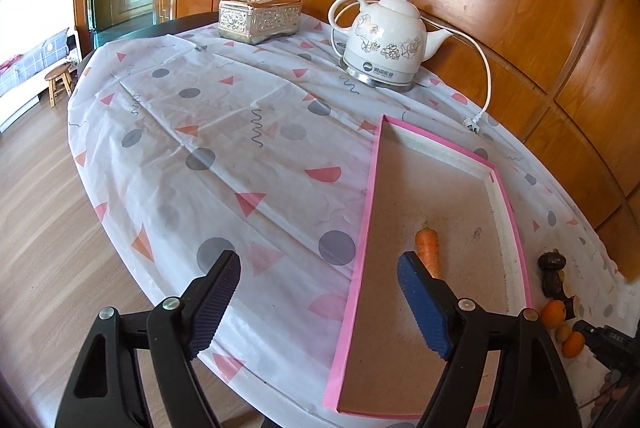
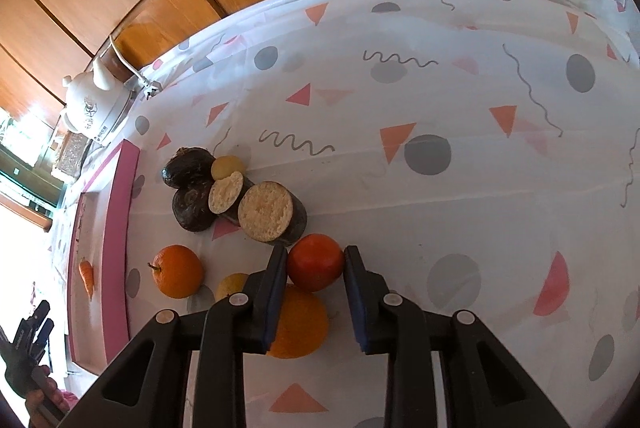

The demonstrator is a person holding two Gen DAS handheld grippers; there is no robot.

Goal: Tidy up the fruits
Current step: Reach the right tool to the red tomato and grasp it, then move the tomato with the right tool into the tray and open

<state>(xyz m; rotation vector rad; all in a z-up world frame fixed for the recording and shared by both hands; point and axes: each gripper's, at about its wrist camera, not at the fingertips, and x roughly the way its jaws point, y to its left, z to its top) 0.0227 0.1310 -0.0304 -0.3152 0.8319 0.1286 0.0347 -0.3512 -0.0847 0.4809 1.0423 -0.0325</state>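
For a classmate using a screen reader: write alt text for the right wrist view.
The right gripper is shut on a reddish-orange fruit on a patterned tablecloth. Nearby lie oranges, dark cut pieces with pale faces, and a pink-rimmed tray holding a carrot.

Wood-panelled wall point(image 1: 500, 7), plank floor point(image 1: 36, 228)

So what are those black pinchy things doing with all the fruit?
A person holds one in each hand, tidying fruit. The right gripper is shut on a reddish orange on the tablecloth. The left gripper hangs open over the pink tray, where a carrot lies.
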